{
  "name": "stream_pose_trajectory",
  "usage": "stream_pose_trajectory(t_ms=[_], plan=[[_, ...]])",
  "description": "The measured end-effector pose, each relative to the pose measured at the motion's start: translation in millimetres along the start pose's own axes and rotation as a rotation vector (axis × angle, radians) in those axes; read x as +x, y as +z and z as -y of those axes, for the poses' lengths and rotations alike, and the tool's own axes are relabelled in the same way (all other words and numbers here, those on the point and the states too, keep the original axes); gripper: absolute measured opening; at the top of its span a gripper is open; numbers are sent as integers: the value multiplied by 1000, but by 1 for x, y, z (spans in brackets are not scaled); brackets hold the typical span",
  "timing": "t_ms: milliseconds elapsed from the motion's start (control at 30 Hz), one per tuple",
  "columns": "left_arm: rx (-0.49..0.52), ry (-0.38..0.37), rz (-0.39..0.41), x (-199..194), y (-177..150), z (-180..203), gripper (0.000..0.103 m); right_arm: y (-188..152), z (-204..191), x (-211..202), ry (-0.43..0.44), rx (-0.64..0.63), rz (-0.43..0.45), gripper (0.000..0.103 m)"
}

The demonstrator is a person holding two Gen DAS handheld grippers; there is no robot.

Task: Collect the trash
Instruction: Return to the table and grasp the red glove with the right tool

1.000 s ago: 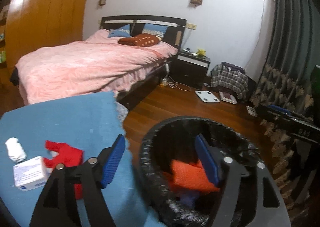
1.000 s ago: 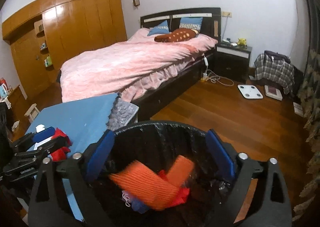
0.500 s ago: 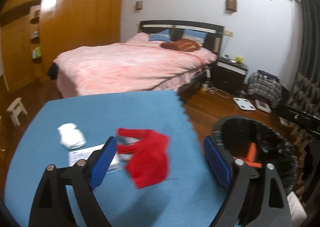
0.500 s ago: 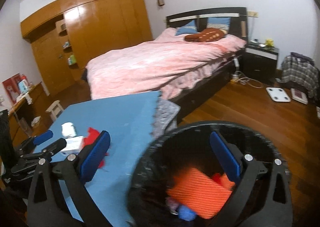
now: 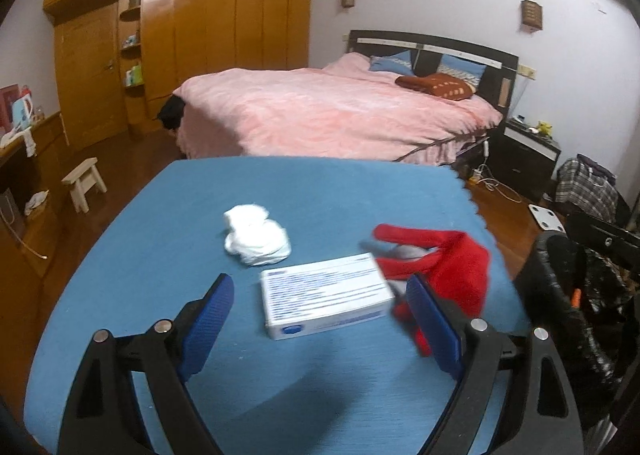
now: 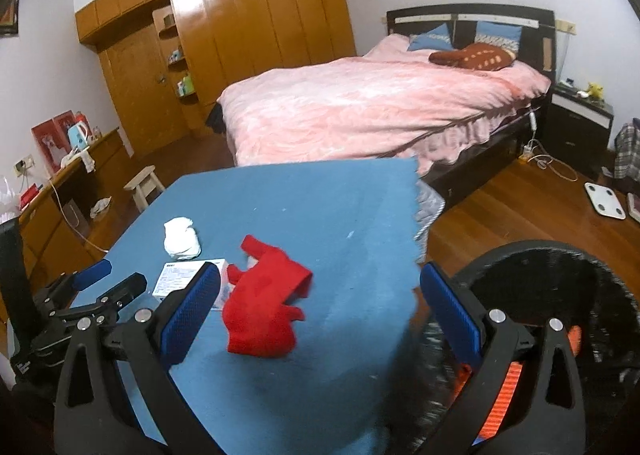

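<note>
On the blue table (image 5: 320,191) lie a crumpled white tissue (image 5: 256,239), a flat white box (image 5: 325,299) and a red cloth (image 5: 440,267). My left gripper (image 5: 320,319) is open over the near part of the table, and the box shows between its blue pads without touching them. My right gripper (image 6: 320,307) is also open, with the red cloth (image 6: 264,307) just ahead of its left pad. Its right pad hangs by the rim of the black bin (image 6: 560,287), which holds an orange item (image 6: 508,375). The left gripper (image 6: 118,279) appears low at the left beside the box (image 6: 180,278).
The black bin (image 5: 560,295) stands on the wooden floor off the table's right edge. Behind the table is a bed with a pink cover (image 5: 340,115). A small stool (image 5: 84,183) and a low cabinet stand to the left, a white scale (image 6: 604,205) to the right.
Both views have swung left from the bin toward the table. The tissue, box and red cloth now sit ahead of the grippers. The left jaws stand wider than a second ago.
</note>
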State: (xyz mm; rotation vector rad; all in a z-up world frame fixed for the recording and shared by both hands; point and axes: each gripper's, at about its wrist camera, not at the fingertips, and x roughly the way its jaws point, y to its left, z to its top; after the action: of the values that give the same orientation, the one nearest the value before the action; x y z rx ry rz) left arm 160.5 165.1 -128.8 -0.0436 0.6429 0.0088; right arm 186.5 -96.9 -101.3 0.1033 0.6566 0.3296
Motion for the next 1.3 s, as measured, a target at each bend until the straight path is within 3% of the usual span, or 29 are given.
stream_pose_trajectory(t_ms=[400, 833, 1100, 1167, 1300], plan=[[-18, 43, -35, 19, -14, -31, 86, -16, -34, 60, 22, -42, -97, 97], [-32, 31, -76, 35, -26, -42, 84, -27, -41, 85, 32, -70, -151, 95], [-15, -8, -104, 46, -27, -36, 76, -29, -46, 93, 81, -80, -199, 55], [-8, -18, -119, 50, -28, -34, 73, -30, -46, 91, 104, -83, -211, 38], [-1, -35, -136, 54, -28, -32, 67, -30, -46, 83, 123, -88, -206, 21]])
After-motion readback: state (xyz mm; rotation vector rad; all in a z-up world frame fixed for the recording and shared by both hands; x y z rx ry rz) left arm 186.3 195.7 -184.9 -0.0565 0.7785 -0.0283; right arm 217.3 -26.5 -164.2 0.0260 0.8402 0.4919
